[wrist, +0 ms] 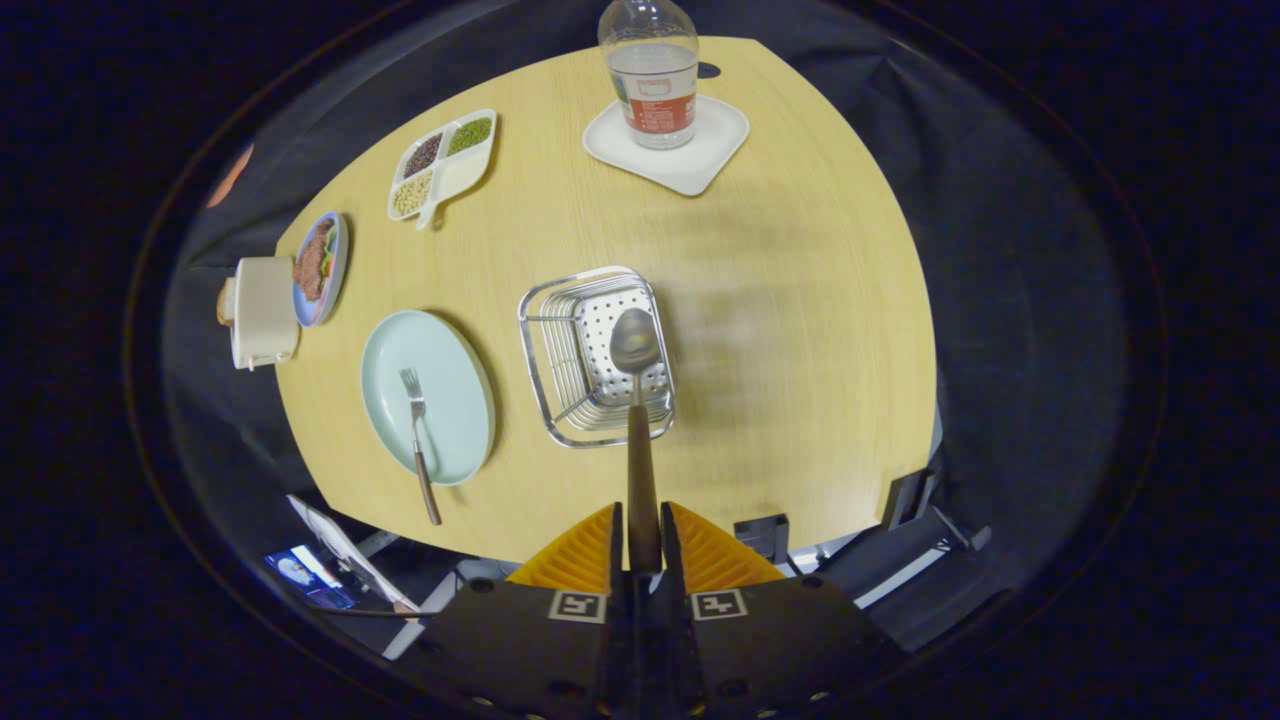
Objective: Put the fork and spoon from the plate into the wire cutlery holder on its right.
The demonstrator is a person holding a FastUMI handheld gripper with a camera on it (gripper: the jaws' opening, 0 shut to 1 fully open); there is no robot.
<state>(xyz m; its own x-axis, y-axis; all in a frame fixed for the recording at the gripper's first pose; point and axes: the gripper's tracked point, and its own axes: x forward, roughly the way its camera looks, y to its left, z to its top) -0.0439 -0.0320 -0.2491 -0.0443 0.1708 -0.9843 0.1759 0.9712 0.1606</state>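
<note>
Tool (pixel 640 545) pinches spoon (pixel 636 400) handle, bowl over wire cutlery holder (pixel 597 355); releasing off-centre risks spoon tipping past its rim

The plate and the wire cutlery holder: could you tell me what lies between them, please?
In the gripper view, only bare wooden table separates the plate from the holder.
</note>
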